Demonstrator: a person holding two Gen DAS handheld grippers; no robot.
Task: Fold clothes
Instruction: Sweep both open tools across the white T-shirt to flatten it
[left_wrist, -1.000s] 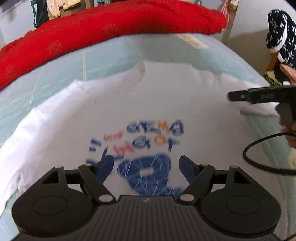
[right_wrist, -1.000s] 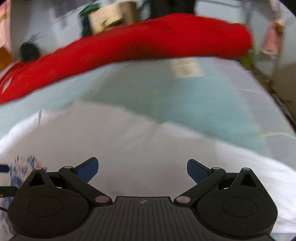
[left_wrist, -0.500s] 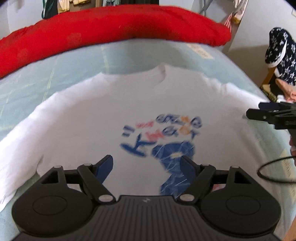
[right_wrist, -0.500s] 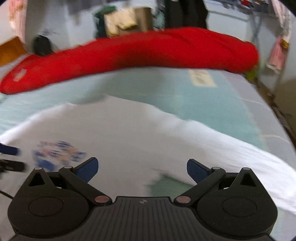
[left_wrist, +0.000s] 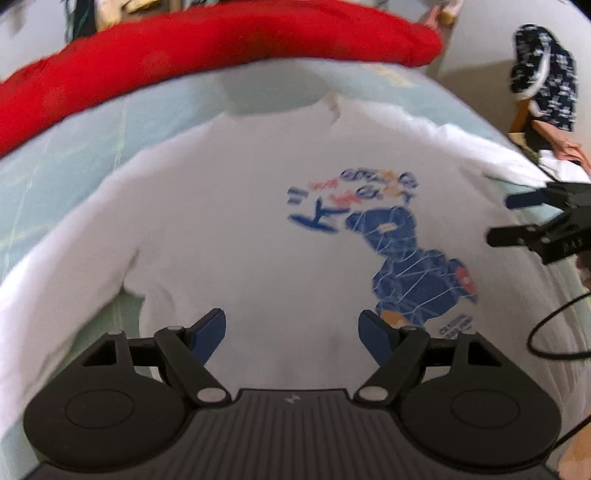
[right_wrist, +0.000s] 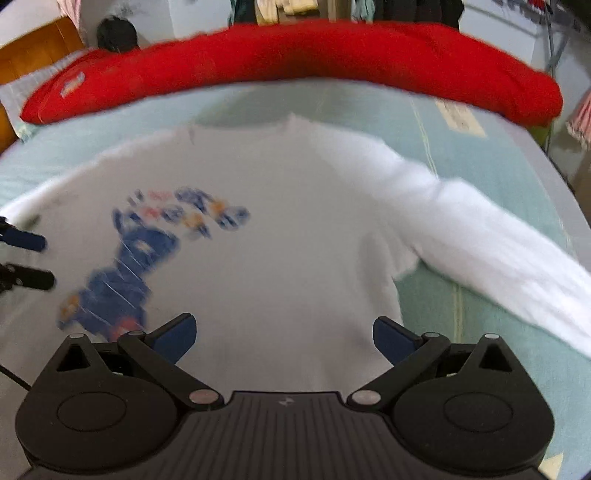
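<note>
A white long-sleeved shirt (left_wrist: 229, 229) with a blue, red and orange print (left_wrist: 391, 243) lies face up on a pale green bed sheet (left_wrist: 74, 155), collar toward the far side. My left gripper (left_wrist: 293, 332) hovers open over the shirt's lower left part, nothing between its blue pads. My right gripper (right_wrist: 284, 338) stands open above the shirt's (right_wrist: 280, 251) lower right part, near the side seam, and it also shows at the right edge of the left wrist view (left_wrist: 517, 218). The right sleeve (right_wrist: 498, 243) stretches out to the right.
A long red bolster (right_wrist: 295, 55) lies across the far side of the bed. Dark patterned cloth (left_wrist: 543, 74) hangs beyond the bed's right edge. A black cable (left_wrist: 546, 332) loops over the bed at the right. The left gripper's fingers (right_wrist: 26, 240) show at the right wrist view's left edge.
Both grippers have pulled back toward the shirt's hem, the left one drifting left and the right one right. More of the shirt and both armpits came into view. The jaws stayed open.
</note>
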